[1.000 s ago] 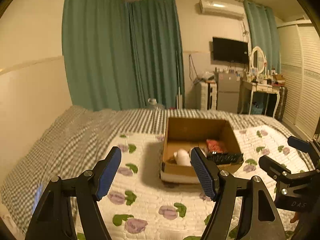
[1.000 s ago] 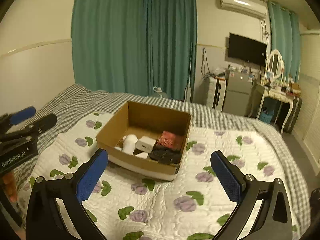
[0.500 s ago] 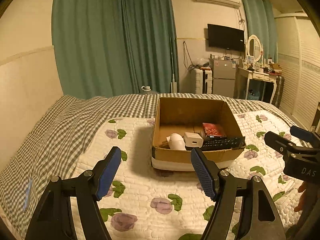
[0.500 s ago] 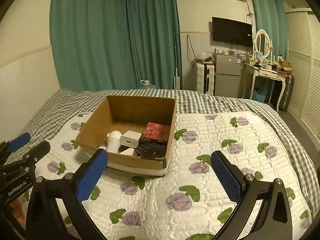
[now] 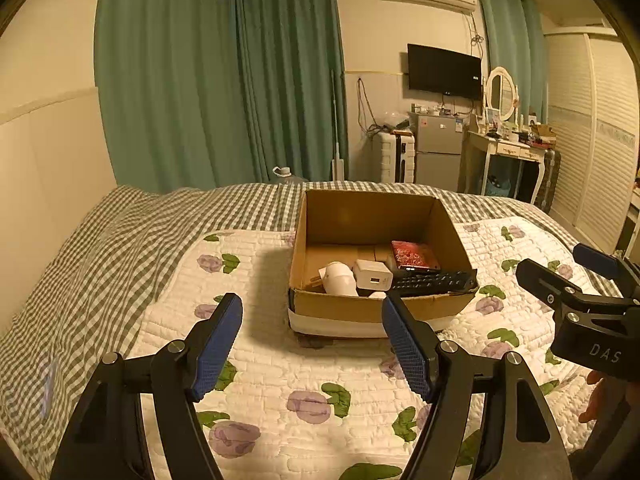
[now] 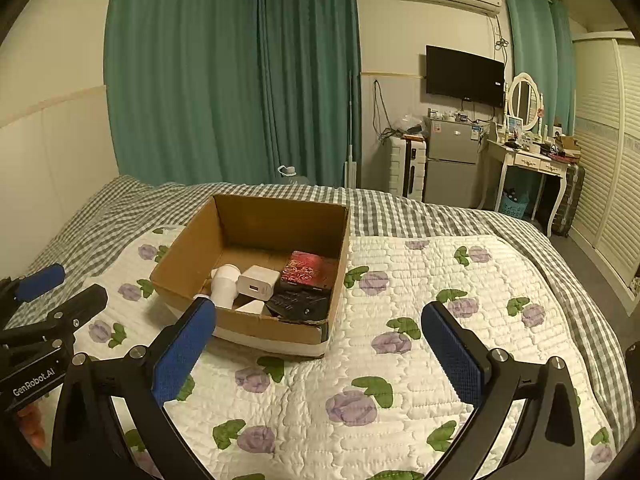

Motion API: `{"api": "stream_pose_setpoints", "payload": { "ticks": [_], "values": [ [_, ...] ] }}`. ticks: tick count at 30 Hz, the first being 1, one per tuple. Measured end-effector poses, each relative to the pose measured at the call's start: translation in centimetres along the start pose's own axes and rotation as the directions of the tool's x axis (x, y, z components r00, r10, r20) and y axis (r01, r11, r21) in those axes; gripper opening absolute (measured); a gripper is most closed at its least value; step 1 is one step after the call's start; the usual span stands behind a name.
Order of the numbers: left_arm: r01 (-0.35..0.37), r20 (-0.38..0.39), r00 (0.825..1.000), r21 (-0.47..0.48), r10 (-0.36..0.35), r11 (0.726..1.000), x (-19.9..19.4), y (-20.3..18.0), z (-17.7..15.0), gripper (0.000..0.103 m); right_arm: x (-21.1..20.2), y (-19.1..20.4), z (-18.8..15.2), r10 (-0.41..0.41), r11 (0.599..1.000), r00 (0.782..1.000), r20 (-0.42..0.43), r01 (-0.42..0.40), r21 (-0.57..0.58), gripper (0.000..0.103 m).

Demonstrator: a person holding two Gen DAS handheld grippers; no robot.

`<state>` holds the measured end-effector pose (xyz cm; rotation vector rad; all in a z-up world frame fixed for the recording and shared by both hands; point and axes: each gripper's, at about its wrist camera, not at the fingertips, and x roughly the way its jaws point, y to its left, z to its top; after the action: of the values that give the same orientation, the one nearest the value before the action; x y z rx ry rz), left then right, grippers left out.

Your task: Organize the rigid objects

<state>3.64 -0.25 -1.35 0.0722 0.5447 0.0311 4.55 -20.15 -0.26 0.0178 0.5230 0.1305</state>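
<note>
Both grippers hover open-jawed over the bed, nothing held.
The cardboard box (image 5: 376,308) on the floral quilt (image 6: 420,360) holds a remote (image 5: 434,281), charger (image 6: 258,283) and red box (image 6: 306,271); compared with a second ago, left gripper (image 5: 312,344) and right gripper (image 6: 320,348) sit lower, the box fuller in view.

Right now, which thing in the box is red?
The flat red case with the swirly pattern, lying at the back of the cardboard box. The charger and bottle are white; the remote is black.
</note>
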Motion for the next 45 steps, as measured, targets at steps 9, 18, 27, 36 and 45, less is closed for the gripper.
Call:
{"api": "stream_pose_setpoints", "payload": {
  "ticks": [9, 18, 27, 36, 45],
  "values": [
    [0.001, -0.011, 1.000, 0.001, -0.001, 1.000, 0.23, -0.02, -0.22, 0.075, 0.08, 0.11, -0.16, 0.001, 1.000, 1.000, -0.007, -0.001, -0.010, 0.103],
    [0.004, 0.000, 1.000, 0.002, -0.004, 1.000, 0.00, 0.11, -0.24, 0.075, 0.33, 0.15, -0.28, -0.004, 1.000, 1.000, -0.018, 0.004, -0.010, 0.103],
    [0.001, 0.003, 1.000, 0.001, -0.001, 1.000, -0.10, 0.17, -0.20, 0.075, 0.38, 0.11, -0.29, -0.007, 1.000, 1.000, -0.017, 0.007, -0.012, 0.103],
    [0.005, -0.002, 1.000, 0.002, -0.005, 1.000, 0.01, 0.21, -0.17, 0.075, 0.45, 0.02, -0.41, -0.008, 1.000, 1.000, -0.017, 0.007, -0.015, 0.103],
    [0.005, -0.004, 1.000, 0.002, -0.005, 1.000, 0.07, 0.18, -0.20, 0.075, 0.49, 0.09, -0.48, -0.009, 1.000, 1.000, -0.018, 0.009, -0.018, 0.103]
  ]
}}
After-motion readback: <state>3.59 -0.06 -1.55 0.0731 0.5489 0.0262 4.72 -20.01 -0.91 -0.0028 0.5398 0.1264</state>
